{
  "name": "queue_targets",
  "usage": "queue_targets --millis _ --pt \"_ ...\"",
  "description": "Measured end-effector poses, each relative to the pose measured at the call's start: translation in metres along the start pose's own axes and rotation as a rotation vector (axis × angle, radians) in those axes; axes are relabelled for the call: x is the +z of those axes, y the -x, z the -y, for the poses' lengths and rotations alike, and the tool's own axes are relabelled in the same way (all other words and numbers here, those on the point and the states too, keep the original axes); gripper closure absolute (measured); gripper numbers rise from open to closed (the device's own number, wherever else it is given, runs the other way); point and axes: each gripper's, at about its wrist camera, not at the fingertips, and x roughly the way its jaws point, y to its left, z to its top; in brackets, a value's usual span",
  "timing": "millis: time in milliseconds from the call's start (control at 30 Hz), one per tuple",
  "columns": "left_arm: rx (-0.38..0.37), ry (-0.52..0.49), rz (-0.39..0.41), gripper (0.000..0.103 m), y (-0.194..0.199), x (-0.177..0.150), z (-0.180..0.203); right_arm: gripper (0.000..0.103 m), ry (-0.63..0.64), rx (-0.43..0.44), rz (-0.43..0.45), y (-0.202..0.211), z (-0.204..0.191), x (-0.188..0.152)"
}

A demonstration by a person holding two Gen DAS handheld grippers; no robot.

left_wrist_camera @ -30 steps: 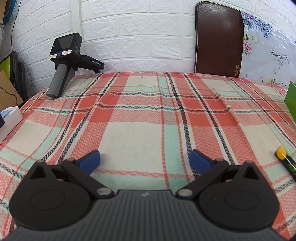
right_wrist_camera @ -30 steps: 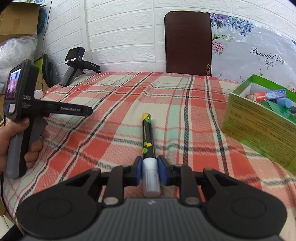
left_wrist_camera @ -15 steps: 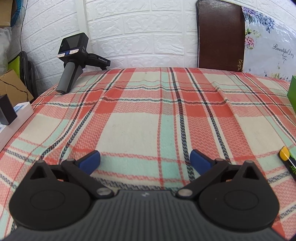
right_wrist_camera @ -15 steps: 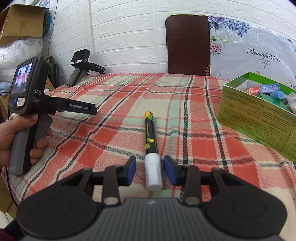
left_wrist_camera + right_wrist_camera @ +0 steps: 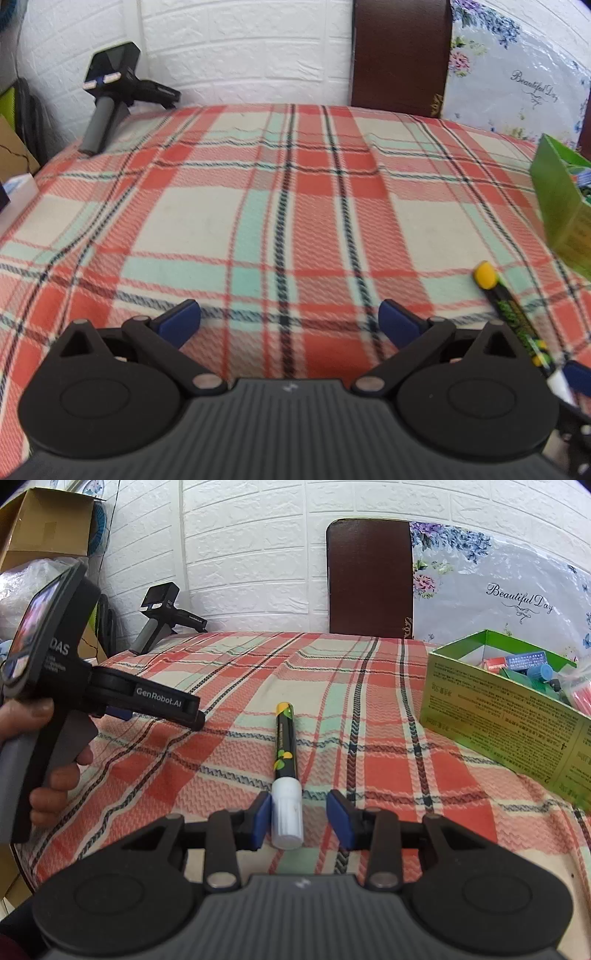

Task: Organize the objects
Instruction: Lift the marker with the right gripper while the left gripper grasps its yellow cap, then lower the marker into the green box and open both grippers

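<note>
The right gripper [image 5: 300, 818] sits low over the checked blanket [image 5: 369, 716] with its two blue pads apart, and the pen [image 5: 285, 771] lies between them. The pen's white cap [image 5: 286, 818] is the end nearest the gripper, right up against the left pad [image 5: 260, 821], while the right pad [image 5: 341, 819] stands a little way off from it — nothing is squeezing the pen. The pen is black with little yellow and green fruit pictures and a yellow tip [image 5: 283, 706] at the far end, and it lies flat on the blanket, pointing away toward the wall. To the right of it, well apart, stands the green box [image 5: 491, 716], open on top, with small red, blue and green things inside. The left gripper [image 5: 289, 319] hovers over a bare patch of blanket [image 5: 258, 206] with its blue pads wide apart and nothing between them. In the right wrist view a hand [image 5: 55, 753] grips its grey handle off to the left. From the left wrist view the pen [image 5: 509, 314] shows at the right edge — yellow tip first. Another gripper tool [image 5: 110, 96] leans at the far left corner by the white brick wall [image 5: 240, 48], and a dark brown board [image 5: 369, 579] stands behind the bed.
</note>
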Motion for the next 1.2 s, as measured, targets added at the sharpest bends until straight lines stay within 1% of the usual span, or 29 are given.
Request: queue_targets --millis 33,67,133,267,333,400,433,467,500,533,567,600,667,767,867,933,1033,1100,1200 --pt "-0.032 0.016 -0.014 0.001 0.003 0.001 0.001 0.068 0.006 0.000 0.001 0.000 0.000 0.000" --pt "-0.068 0.036 -0.023 0.005 0.006 0.001 0.002 0.068 0.011 0.001 0.003 0.000 0.000 -0.001" --pt "-0.140 0.062 -0.042 0.006 0.013 0.003 0.009 0.068 0.018 0.002 0.006 0.000 0.000 -0.001" --pt "-0.238 0.057 -0.071 0.010 0.020 0.010 0.032 0.068 0.033 0.007 0.010 -0.001 -0.001 -0.002" --pt "-0.282 0.054 -0.112 0.016 0.017 0.013 0.044 0.070 0.040 0.014 0.012 -0.001 -0.001 -0.002" --pt "-0.323 0.048 -0.166 0.029 0.012 0.012 0.056 0.083 0.051 0.029 0.013 -0.001 -0.001 -0.002" --pt "-0.325 0.037 -0.172 0.030 0.009 0.011 0.062 0.083 0.054 0.031 0.014 -0.001 -0.002 -0.002" --pt "-0.311 0.019 -0.155 0.033 0.010 0.010 0.067 0.083 0.051 0.039 0.014 -0.001 -0.001 -0.002" --pt "-0.318 0.000 -0.140 0.043 0.010 0.010 0.073 0.083 0.041 0.050 0.013 0.000 0.001 -0.002" --pt "-0.343 -0.011 -0.138 0.052 0.009 0.010 0.077 0.083 0.027 0.062 0.014 0.000 0.003 -0.001" --pt "-0.366 -0.011 -0.142 0.070 0.009 0.010 0.080 0.083 0.013 0.076 0.019 0.001 0.005 -0.001" --pt "-0.388 -0.010 -0.153 0.074 0.009 0.011 0.084 0.083 0.000 0.087 0.025 0.002 0.006 -0.001" --pt "-0.376 -0.030 -0.140 0.074 0.011 0.014 0.092 0.083 -0.010 0.074 0.044 0.005 0.007 0.000" --pt "-0.404 -0.057 -0.091 0.074 0.024 0.029 0.101 0.083 -0.056 0.064 0.096 0.014 0.017 0.008" --pt "-0.449 -0.088 -0.020 0.075 0.040 0.056 0.119 0.083 -0.065 0.014 0.187 0.028 0.029 0.024" --pt "-0.470 -0.131 0.024 0.075 0.046 0.075 0.138 0.083 -0.077 -0.028 0.237 0.033 0.041 0.037" --pt "-0.504 -0.185 0.078 0.076 0.046 0.101 0.169 0.083 -0.106 -0.098 0.294 0.035 0.064 0.055" --pt "-0.527 -0.216 0.104 0.078 0.042 0.114 0.191 0.083 -0.141 -0.145 0.314 0.031 0.083 0.065" --pt "-0.559 -0.256 0.107 0.080 0.025 0.124 0.220 0.083 -0.206 -0.194 0.315 0.020 0.111 0.074"
